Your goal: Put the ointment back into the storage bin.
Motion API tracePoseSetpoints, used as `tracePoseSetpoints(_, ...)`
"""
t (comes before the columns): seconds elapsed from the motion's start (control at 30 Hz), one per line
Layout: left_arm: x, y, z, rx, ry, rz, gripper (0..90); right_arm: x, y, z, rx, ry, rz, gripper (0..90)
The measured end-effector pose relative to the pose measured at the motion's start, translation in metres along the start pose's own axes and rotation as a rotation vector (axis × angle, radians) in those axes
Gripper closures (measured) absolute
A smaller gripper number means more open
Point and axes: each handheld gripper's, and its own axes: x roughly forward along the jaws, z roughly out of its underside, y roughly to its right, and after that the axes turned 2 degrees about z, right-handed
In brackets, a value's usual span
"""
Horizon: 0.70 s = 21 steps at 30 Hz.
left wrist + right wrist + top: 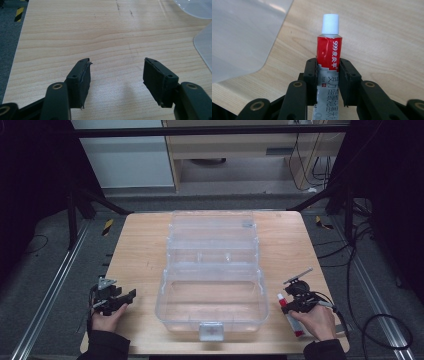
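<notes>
Red-and-silver ointment tube (pixel 328 62) with a white ribbed screw cap (pixel 330 23) sits clamped between the two black jaws of the right gripper (pixel 328 80), which press against its sides around the place where the red print meets the silver lower part. In the right gripper view the tube points away from the camera, cap end farthest out, above the pale wooden tabletop (pixel 382 37). From the high view the same tube (pixel 289 316) lies at the near right of the table, just beside the right wall of the clear plastic storage box (pixel 212 285), with the right gripper (pixel 295 304) closed over it and the person's right hand (pixel 315 320) behind it.

The box stands open in the middle of the table, its lid folded back toward the far side and a greyish latch (pixel 211 331) on its near wall. A rounded clear corner of it shows at the left edge of the right gripper view (pixel 242 37).

At the near left, well apart from the tube, the left gripper (pixel 116 299) is held in the person's left hand (pixel 105 320). In the left gripper view its jaws stand spread wide with bare wood between them (pixel 116 75), grasping nothing; clear plastic edges of the box (pixel 203 47) show at the right of that view.
</notes>
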Motion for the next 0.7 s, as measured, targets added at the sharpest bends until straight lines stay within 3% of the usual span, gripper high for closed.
tracePoseSetpoints(0.1,0.000,0.000,0.000,0.000,0.000,0.000,38.5,-0.006,0.003,0.001,0.002,0.050,0.009,69.8)
tracePoseSetpoints(0.13,0.000,0.000,0.000,0.001,0.000,0.000,38.5,-0.011,0.003,0.001,-0.010,0.094,0.018,69.8)
tracePoseSetpoints(0.27,0.000,0.000,0.000,0.001,0.002,0.001,38.5,-0.020,0.003,-0.001,-0.029,0.156,0.003,69.8)
tracePoseSetpoints(0.7,0.002,0.000,0.000,0.005,-0.005,0.004,38.5,-0.062,0.002,-0.016,-0.101,0.319,-0.035,69.8)
